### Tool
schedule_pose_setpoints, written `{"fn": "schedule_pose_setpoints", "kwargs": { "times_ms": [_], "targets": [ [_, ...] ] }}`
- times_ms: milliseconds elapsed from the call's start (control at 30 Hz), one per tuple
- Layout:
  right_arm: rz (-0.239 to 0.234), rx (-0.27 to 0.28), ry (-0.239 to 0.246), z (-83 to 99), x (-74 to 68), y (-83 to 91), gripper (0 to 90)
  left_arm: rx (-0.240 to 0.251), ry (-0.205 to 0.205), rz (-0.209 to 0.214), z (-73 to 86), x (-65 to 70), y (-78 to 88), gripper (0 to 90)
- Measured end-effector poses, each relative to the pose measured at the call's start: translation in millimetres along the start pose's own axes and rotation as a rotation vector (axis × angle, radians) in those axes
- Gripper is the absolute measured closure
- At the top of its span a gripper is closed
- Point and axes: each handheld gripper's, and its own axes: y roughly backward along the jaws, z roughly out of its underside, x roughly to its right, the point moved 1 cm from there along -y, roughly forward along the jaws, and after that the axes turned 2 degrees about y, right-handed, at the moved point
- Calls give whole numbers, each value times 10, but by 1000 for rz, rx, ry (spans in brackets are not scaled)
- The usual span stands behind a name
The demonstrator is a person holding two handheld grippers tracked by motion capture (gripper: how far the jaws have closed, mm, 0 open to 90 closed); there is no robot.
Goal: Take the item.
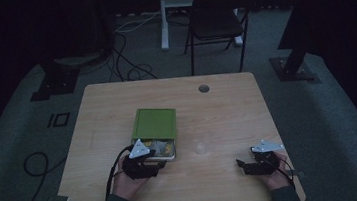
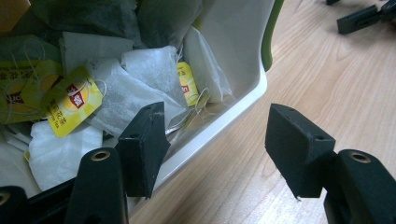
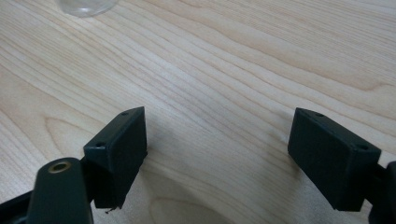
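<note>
Tea bags (image 2: 140, 88) lie heaped in the white box (image 2: 233, 42) at mid-table, just ahead of the left gripper (image 2: 217, 144), whose spread, empty jaws straddle the box's near rim, while the right gripper (image 3: 217, 154), also spread and empty, hangs well apart.

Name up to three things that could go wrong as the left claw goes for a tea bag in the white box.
1. The open left claw straddles the white box wall: closing may pinch the rim instead of a tea bag.
2. The bags lie heaped, strings and yellow tags tangled, so several might lift together.
3. The small clear glass stands between both claws and could get knocked.
</note>
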Motion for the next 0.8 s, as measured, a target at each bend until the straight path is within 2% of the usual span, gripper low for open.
{"fn": "schedule_pose_setpoints", "kwargs": {
  "times_ms": [400,800],
  "targets": [
    [0,0,0,0,0,0,194,0,-8,-8,10,-8,-19,397],
    [0,0,0,0,0,0,194,12,6,11,93,60,64,409]
  ]
}}
